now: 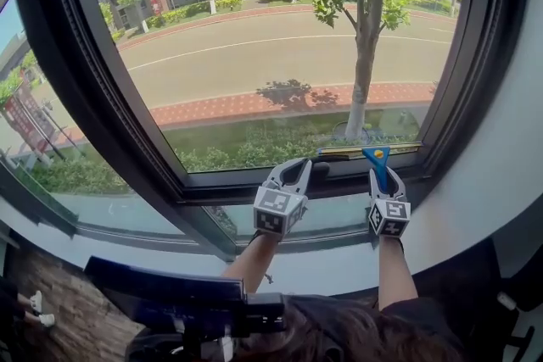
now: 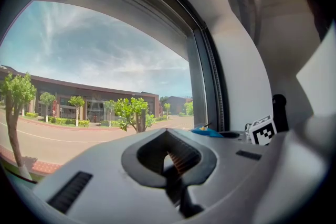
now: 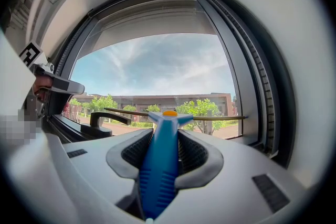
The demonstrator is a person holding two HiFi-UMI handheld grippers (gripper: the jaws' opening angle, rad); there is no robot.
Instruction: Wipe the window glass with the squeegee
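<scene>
right gripper (image 1: 383,175) clamps squeegee (image 1: 377,158), blade low on glass (image 1: 254,55); left gripper (image 1: 292,171) closed, empty. next: probably raise it for a downward stroke.

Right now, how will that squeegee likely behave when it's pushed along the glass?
The squeegee probably feels light: slim plastic-looking handle, thin blade. The ribbed handle likely won't slip in the right hand-held gripper, which is clamped on it. The long blade may twist if one end drags.

- Squeegee (image 1: 376,155): blue handle, orange stud, thin horizontal blade lying along the pane's lower right edge; handle clamped between the right gripper (image 1: 384,178) jaws.
- Window glass (image 1: 280,38): clear pane, set in dark frame (image 1: 76,80).
</scene>
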